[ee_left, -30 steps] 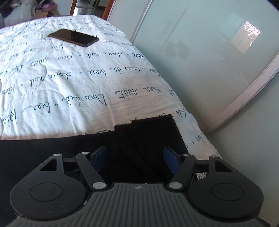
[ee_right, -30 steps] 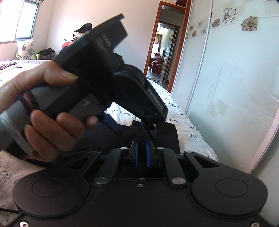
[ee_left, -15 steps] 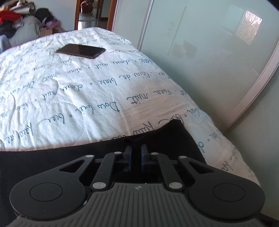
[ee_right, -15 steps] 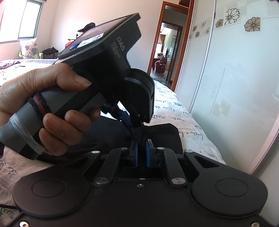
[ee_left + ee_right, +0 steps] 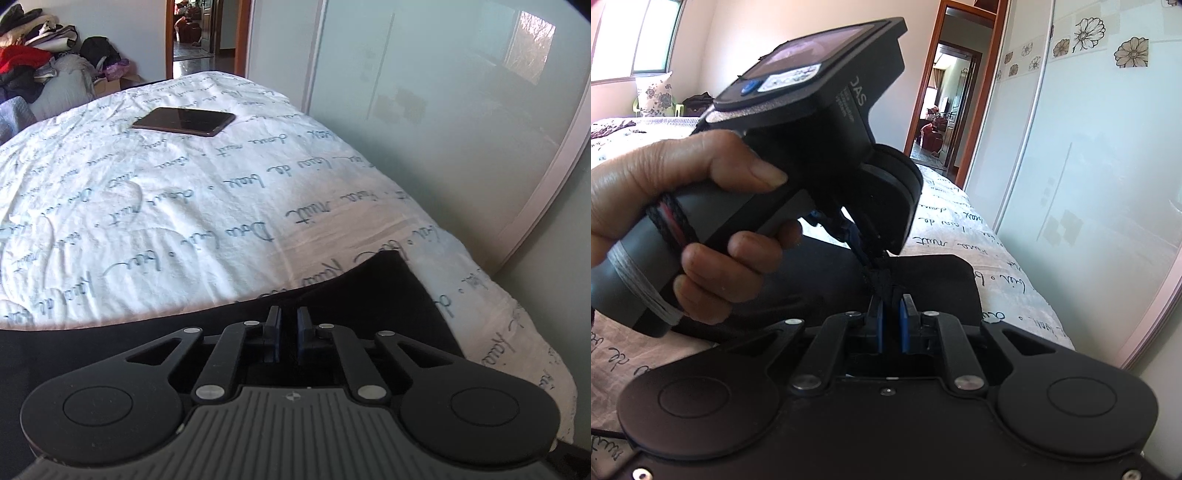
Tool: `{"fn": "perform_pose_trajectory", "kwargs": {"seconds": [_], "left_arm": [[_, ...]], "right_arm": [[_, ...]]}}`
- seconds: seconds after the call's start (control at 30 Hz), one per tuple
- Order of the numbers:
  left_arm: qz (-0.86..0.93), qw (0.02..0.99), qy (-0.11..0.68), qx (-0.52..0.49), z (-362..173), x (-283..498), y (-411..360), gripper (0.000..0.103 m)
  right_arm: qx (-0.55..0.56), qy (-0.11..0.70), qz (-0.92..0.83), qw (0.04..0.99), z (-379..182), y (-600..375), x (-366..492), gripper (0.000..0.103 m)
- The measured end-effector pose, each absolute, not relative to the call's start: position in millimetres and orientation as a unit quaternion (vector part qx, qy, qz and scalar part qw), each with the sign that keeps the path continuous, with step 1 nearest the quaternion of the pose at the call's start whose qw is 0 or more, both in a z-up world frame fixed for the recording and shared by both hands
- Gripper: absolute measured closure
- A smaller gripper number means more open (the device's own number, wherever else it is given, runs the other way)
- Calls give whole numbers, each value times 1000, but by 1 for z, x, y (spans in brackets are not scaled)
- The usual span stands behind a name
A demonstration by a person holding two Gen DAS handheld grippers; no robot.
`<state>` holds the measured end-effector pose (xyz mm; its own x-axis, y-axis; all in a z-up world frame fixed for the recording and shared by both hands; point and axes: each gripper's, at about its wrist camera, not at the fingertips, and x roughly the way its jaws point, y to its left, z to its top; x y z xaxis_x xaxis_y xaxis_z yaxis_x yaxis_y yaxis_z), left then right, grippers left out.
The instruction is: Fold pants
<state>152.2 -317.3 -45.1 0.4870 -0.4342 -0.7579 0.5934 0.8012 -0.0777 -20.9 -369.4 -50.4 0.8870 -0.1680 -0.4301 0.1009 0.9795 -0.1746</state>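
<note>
Lying on the bed [image 5: 155, 206]: black pants [image 5: 934, 273], one phone [image 5: 183, 121]. Your left gripper [image 5: 288, 334], jaws just reopening slightly, pinches the fabric; your right gripper [image 5: 891, 325] clamps the same bunched edge.

A sunlit bedroom: frosted sliding wardrobe doors [image 5: 443, 110] beside the bed [image 5: 184, 206], open doorway [image 5: 945, 107] beyond.
</note>
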Motion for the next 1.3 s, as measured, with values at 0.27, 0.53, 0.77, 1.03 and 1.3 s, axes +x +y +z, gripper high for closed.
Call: {"fn": "perform_pose_trajectory", "kwargs": {"seconds": [0.27,0.53,0.77,1.03,1.3], "left_arm": [[-207,906,353,112,-28,160,-247,56],[-181,902,365,146,-43,163,-221,52],[-195,900,341,187,-49,144,-234,46],[-216,892,332,216,-52,130,-249,41],[-209,892,344,203,-51,135,-244,40]], "right_arm": [[25,205,-206,957,-42,-462,-10,93],[256,253,-264,895,-84,-551,-30,79],[321,189,-258,892,-79,-554,-65,59],[484,164,-190,838,-102,-573,-52,60],[478,141,-186,847,-92,-568,-50,66]]}}
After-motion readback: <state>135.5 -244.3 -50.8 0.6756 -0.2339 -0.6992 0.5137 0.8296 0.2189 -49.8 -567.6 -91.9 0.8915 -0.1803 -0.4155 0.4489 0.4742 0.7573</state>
